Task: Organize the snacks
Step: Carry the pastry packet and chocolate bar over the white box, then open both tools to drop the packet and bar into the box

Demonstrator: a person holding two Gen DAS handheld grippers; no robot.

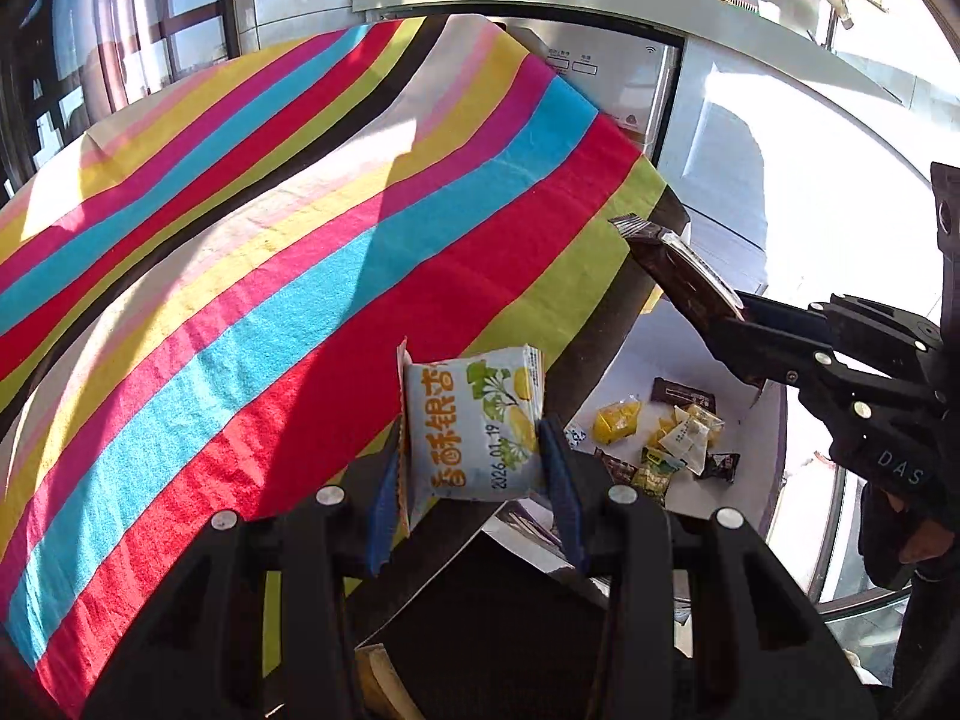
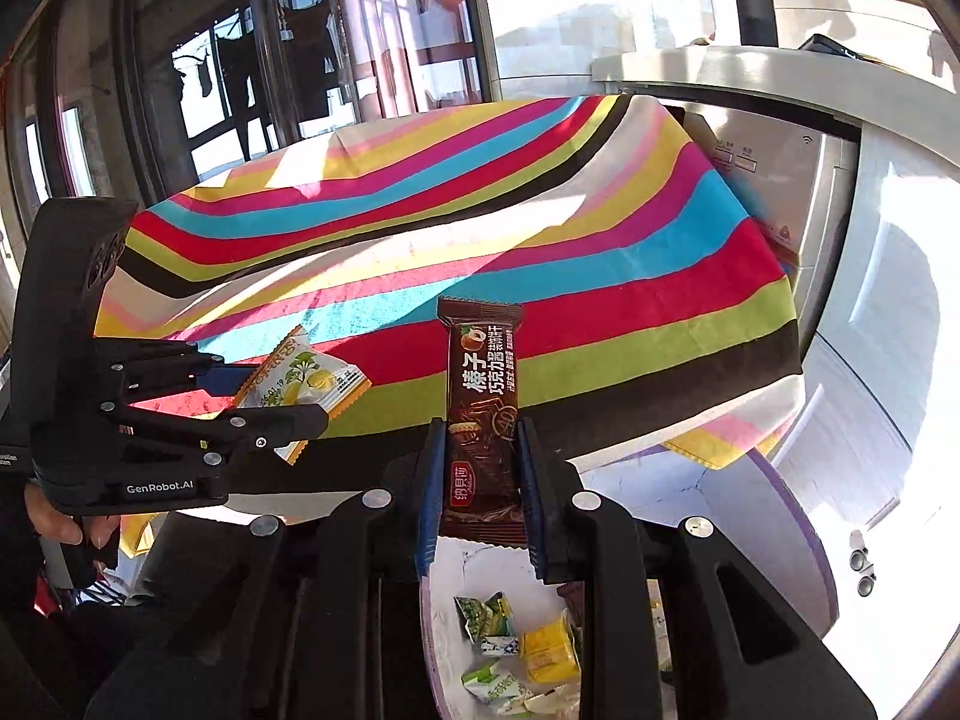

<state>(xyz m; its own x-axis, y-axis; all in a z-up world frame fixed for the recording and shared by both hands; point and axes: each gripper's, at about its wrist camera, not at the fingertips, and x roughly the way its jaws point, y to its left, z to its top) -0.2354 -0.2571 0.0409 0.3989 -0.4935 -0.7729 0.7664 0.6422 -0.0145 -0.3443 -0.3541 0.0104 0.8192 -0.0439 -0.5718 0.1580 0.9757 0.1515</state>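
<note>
The white ginkgo-print snack packet (image 1: 474,426) is pinched in the left tongs (image 1: 474,468) and the brown chocolate wafer bar (image 2: 483,414) in the right tongs (image 2: 480,480) — both held in the air over the striped cloth (image 1: 270,240) on the counter. Below, a white tray (image 1: 636,360) holds loose wrapped candies (image 1: 660,438) — sorting looks underway, with these two packets not yet set down.

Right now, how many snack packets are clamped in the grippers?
2. The white ginkgo-print pastry packet sits in the left gripper; the long brown chocolate wafer bar sits in the right gripper. More snacks lie loose below.
</note>
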